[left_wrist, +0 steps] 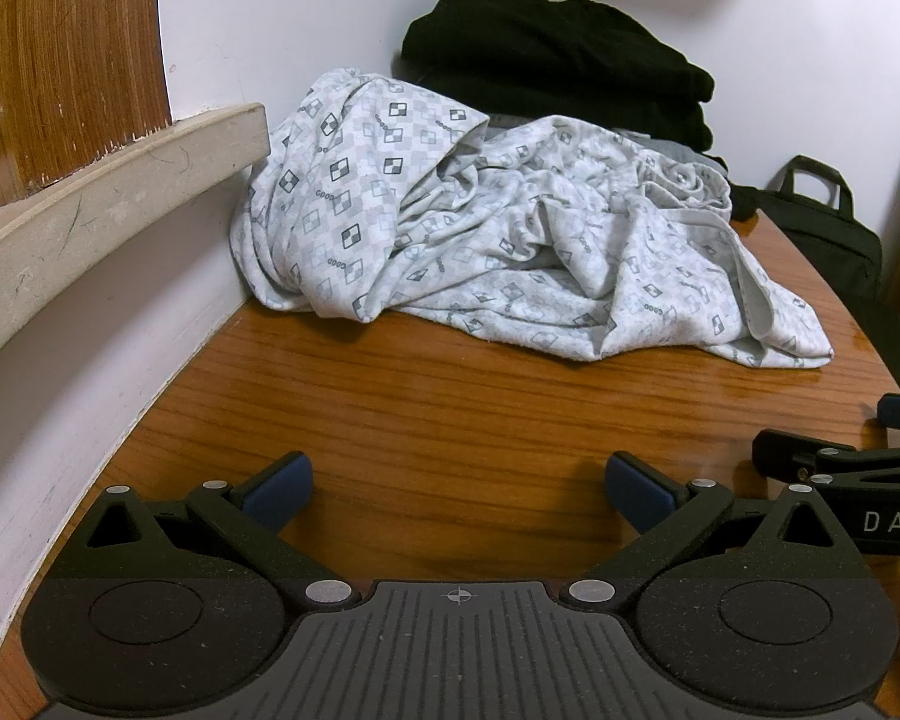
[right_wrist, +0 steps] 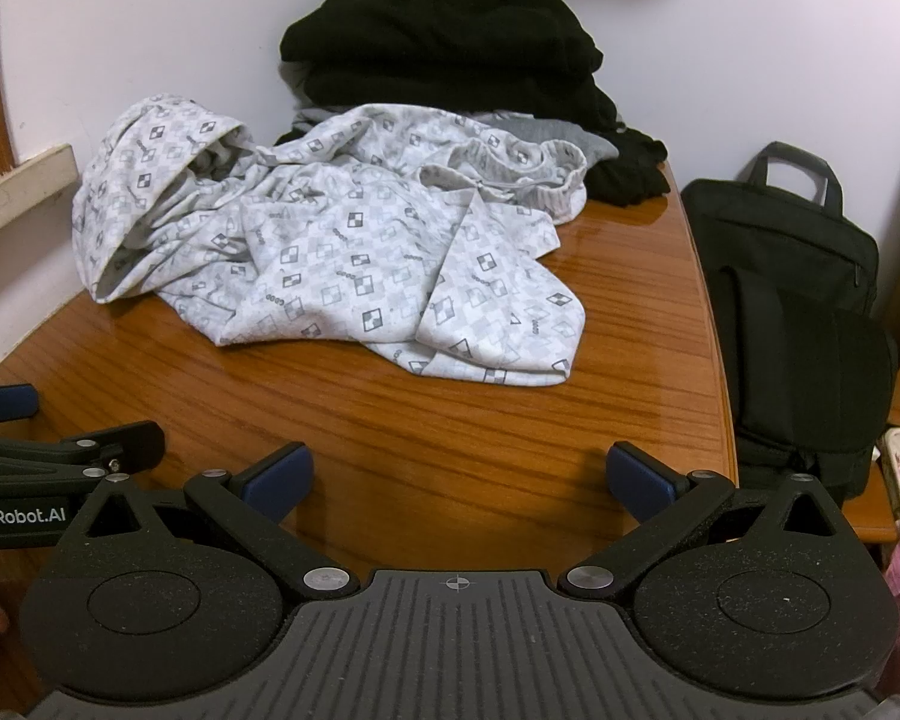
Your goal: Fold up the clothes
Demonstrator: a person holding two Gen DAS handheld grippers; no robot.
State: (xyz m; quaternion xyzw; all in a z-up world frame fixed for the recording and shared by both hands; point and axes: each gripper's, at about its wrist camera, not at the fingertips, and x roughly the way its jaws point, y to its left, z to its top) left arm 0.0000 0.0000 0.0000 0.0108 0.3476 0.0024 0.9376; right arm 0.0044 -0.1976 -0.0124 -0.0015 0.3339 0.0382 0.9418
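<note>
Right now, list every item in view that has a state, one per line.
patterned garment: crumpled, unfolded, lying on the table
black clothes: piled at the back against the wall
grey garment: mostly buried under the pile, fold unclear
black bag: upright beside the table, off it
left tongs: open, empty, short of the garment
right tongs: open, empty, short of the garment

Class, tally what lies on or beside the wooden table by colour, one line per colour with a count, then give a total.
White patterned: 1, the crumpled garment on the wooden table.
Black: 2, the pile of clothes at the back and the bag beside the table.
Grey: 1, a folded garment under the black pile.
Total: 4
</note>
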